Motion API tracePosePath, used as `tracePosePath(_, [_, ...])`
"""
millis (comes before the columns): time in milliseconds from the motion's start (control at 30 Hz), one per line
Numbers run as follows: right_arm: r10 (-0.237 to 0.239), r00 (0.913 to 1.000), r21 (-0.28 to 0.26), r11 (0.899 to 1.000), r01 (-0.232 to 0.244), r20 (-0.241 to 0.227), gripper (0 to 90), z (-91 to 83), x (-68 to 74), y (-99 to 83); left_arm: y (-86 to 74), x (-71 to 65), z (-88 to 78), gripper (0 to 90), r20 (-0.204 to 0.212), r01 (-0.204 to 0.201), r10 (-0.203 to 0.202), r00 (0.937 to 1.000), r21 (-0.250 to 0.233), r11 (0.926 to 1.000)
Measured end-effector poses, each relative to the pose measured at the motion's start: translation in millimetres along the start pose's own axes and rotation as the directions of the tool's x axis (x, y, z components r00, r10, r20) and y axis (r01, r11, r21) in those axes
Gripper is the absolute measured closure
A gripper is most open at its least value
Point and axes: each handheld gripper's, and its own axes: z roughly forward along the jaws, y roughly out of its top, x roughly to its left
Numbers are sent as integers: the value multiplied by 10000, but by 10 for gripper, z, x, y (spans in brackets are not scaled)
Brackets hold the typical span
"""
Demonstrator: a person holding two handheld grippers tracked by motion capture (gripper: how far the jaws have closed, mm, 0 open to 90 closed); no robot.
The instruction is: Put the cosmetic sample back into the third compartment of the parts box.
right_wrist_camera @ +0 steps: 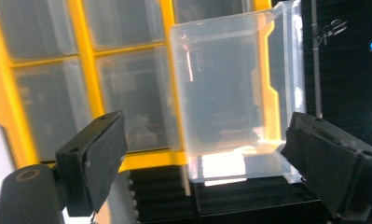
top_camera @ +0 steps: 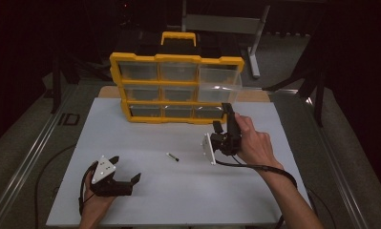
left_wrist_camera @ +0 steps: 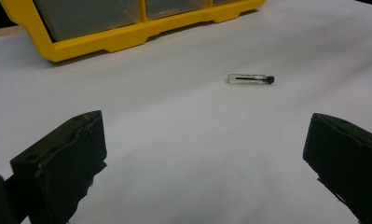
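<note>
Gaping right claw [right_wrist_camera: 202, 163] facing pulled-out drawer [right_wrist_camera: 230, 88]

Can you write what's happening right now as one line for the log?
left gripper: open, near vial | right gripper: open, facing pulled-out drawer of yellow organizer

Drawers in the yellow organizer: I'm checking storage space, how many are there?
9 drawers, in three rows of three in the yellow organizer; the top-right drawer is pulled out.

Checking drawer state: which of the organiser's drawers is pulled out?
The top right drawer: it sticks out of the yellow organiser, while the other drawers sit flush.
</note>
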Motion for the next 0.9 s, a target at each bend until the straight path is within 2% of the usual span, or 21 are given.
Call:
tracePosePath(200, [539, 9981, 89, 9985, -536, -312, 126, -51, 75, -39, -2, 2, 5, 2, 1, 21, -21, 10000, 7, 10000])
tracePosePath(233, [906, 9950, 91, 9959, -903, -426, 126, -83, 118, -58, -2, 1, 5, 2, -2, 15, -15, 10000, 14, 10000])
tracePosePath(267, [1018, 9935, 81, 9948, -1015, -515, 126, -97, 123, -65, -1, 2, 4, 2, -14, -16, 16, 10000, 24, 10000])
tracePosePath(333, [1531, 9861, 106, 9882, -1528, -645, 126, -124, 139, -78, -1, 0, 3, 2, -3, 13, -13, 10000, 3, 10000])
tracePosePath(367, [1531, 9861, 106, 9882, -1528, -645, 126, -124, 139, -78, -1, 0, 3, 2, -3, 13, -13, 10000, 3, 10000])
tracePosePath(400, [1801, 9811, 66, 9836, -1801, -707, 129, -138, 144, -89, -1, -1, 2, 2, 0, 14, -14, 10000, 29, 10000])
tracePosePath(433, [2586, 9618, 41, 9658, -2593, -899, 132, -163, 175, -110, -2, 0, 4, 2, -8, 24, -24, 10000, 19, 10000])
tracePosePath(467, [2739, 9564, 177, 9617, -2735, -1016, 130, -167, 193, -133, -5, 6, 6, 2, -17, 74, -74, 10000, -1, 10000])
tracePosePath(500, [2797, 9551, 295, 9601, -2782, -981, 130, -169, 217, -153, -9, 10, 12, 2, -19, 154, -154, 9999, -20, 9999])
tracePosePath(533, [3056, 9458, 348, 9522, -3036, -1095, 131, -180, 229, -174, -10, 17, 15, 2, -52, 160, -160, 9999, 30, 9999])
tracePosePath(600, [3936, 9079, 517, 9193, -3903, -1442, 130, -218, 251, -213, -12, 30, 9, 2, -83, 226, -226, 9997, 13, 9997])
tracePosePath(767, [5198, 8314, 852, 8537, -5137, -1965, 128, -278, 357, -295, -17, 48, -12, 2, -197, 337, -338, 9992, -33, 9994])
tracePosePath(800, [5554, 8044, 921, 8305, -5493, -2109, 128, -288, 366, -313, -20, 64, -16, 2, -198, 425, -427, 9989, -81, 9991])
tracePosePath(833, [5983, 7679, 1035, 7993, -5919, -2289, 128, -301, 382, -334, -22, 70, -18, 1, -211, 513, -515, 9984, -90, 9986])
tracePosePath(867, [6173, 7517, 1044, 7841, -6117, -2321, 128, -312, 401, -345, -27, 74, -22, 2, -251, 569, -572, 9980, -117, 9983])
tracePosePath(900, [6307, 7402, 1109, 7734, -6241, -2332, 128, -326, 422, -365, -31, 81, -28, 2, -266, 607, -611, 9978, -153, 9980])
